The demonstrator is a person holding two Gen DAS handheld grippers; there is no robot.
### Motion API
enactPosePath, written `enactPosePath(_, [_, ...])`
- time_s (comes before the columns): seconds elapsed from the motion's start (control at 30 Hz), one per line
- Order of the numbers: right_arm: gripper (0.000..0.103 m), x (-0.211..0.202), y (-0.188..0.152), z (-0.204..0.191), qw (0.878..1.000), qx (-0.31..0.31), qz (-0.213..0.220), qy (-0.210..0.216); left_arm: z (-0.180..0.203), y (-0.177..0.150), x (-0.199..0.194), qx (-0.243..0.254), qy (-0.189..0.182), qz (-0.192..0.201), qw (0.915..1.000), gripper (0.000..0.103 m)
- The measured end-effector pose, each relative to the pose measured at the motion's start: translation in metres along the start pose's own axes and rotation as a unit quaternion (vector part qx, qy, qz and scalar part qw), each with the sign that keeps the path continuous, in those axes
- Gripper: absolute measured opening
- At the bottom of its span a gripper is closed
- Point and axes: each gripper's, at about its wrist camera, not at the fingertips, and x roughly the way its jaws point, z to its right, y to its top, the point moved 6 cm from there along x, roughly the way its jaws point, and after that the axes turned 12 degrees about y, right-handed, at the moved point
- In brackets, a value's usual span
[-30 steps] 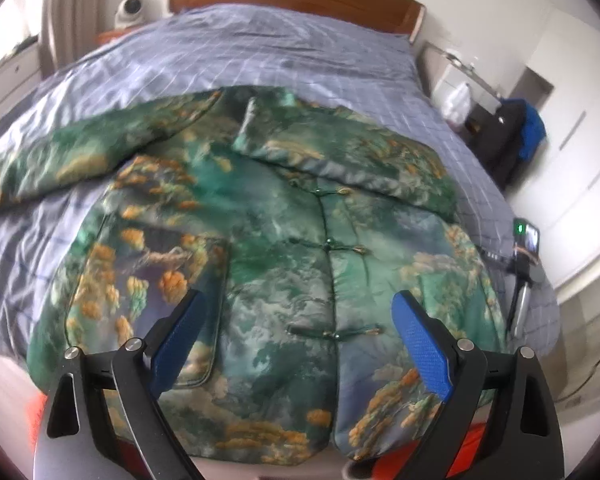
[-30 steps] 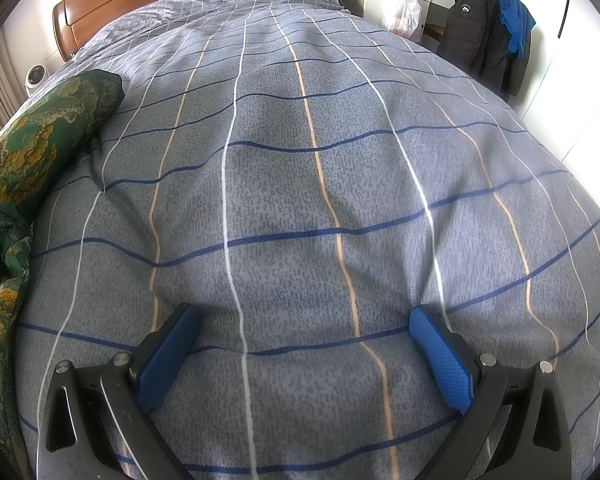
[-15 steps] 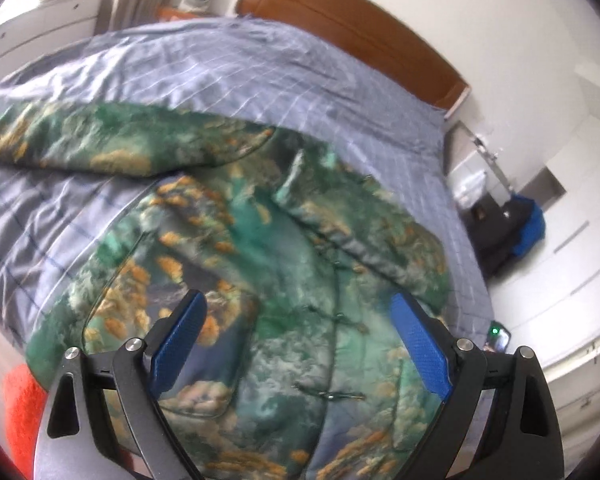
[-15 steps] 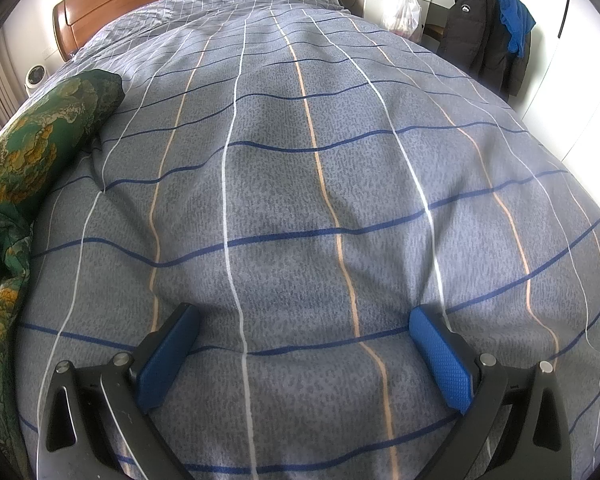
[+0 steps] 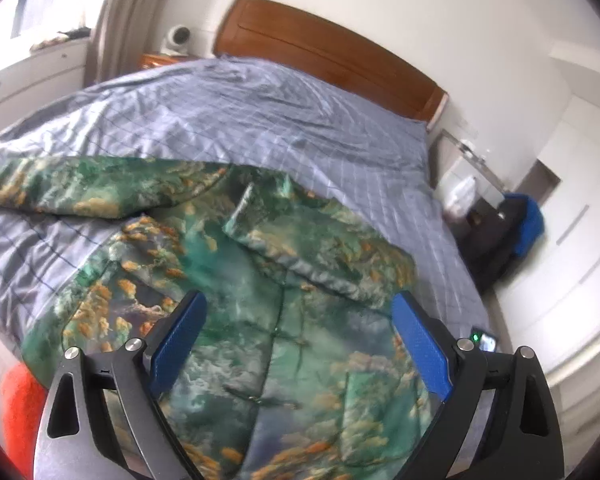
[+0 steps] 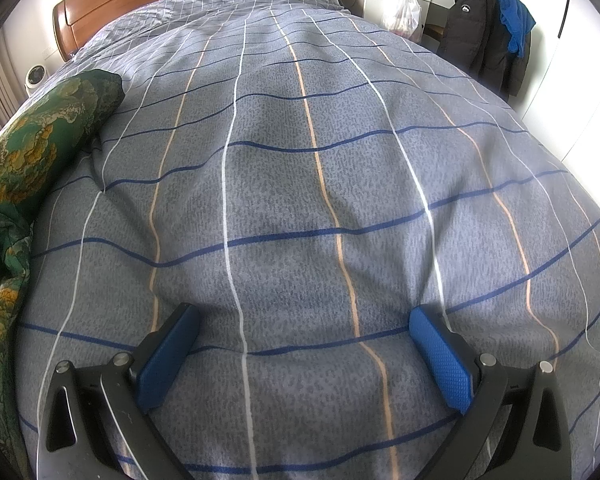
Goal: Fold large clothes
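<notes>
Left wrist view. Left gripper [image 5: 298, 320]: blue-padded fingers [image 5: 178, 344] spread wide, nothing between them, held above the garment and not touching it. Jacket [image 5: 236, 304]: green satin with orange and grey landscape print, lying front-up on the bed directly ahead of and below the tongs, its knot-button placket running away from the tongs roughly midway between the fingers. One sleeve [image 5: 92, 188] stretched flat on the cover, far ahead and off to the left of the left finger. The other sleeve [image 5: 320, 248] folded inward across the chest, ahead of the right finger (picture somewhat blurred, so the buttons read only faintly). Bed cover [image 5: 260, 120]: grey-blue check, beyond the jacket. Wooden headboard [image 5: 324, 56] at the far end. Orange item [image 5: 20, 404] low at the left, outside the left finger; what it is cannot be told. Dark and blue clothing [image 5: 512, 232] hung to the far right.

Right wrist view. Right gripper [image 6: 304, 324]: fingers [image 6: 440, 360] likewise wide apart and empty, low over bare bed cover [image 6: 320, 180], whose blue, white and orange lines run between the tips; contact with the cloth cannot be told. Part of the jacket [image 6: 44, 140] bunched along the left edge, well outside the left finger. Black coat [image 6: 484, 36] with a blue garment over it, far ahead to the right.
</notes>
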Motion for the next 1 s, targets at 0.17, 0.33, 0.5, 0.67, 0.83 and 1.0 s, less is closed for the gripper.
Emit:
enactPosePath(0.17, [0.103, 0.000, 0.000, 0.000, 1.000, 0.000, 0.000, 0.000, 0.033, 0.011, -0.009, 0.025, 0.102, 0.062, 0.9925, 0.095])
enactPosePath(0.33, [0.103, 0.000, 0.000, 0.000, 1.000, 0.000, 0.000, 0.000, 0.040, 0.025, -0.002, -0.009, 0.171, 0.087, 0.9813, 0.095])
enactPosePath(0.5, [0.103, 0.000, 0.000, 0.000, 1.000, 0.000, 0.000, 0.000, 0.015, 0.027, 0.014, -0.068, 0.260, 0.088, 0.9592, 0.095])
enactPosePath(0.67, [0.103, 0.000, 0.000, 0.000, 1.000, 0.000, 0.000, 0.000, -0.017, 0.005, 0.026, -0.115, 0.339, 0.069, 0.9311, 0.095])
enactPosePath(0.83, [0.103, 0.000, 0.000, 0.000, 1.000, 0.000, 0.000, 0.000, -0.040, -0.017, 0.027, -0.148, 0.386, 0.043, 0.9094, 0.095])
enactPosePath(1.0, [0.103, 0.000, 0.000, 0.000, 1.000, 0.000, 0.000, 0.000, -0.046, -0.028, 0.010, -0.182, 0.398, 0.038, 0.8981, 0.095])
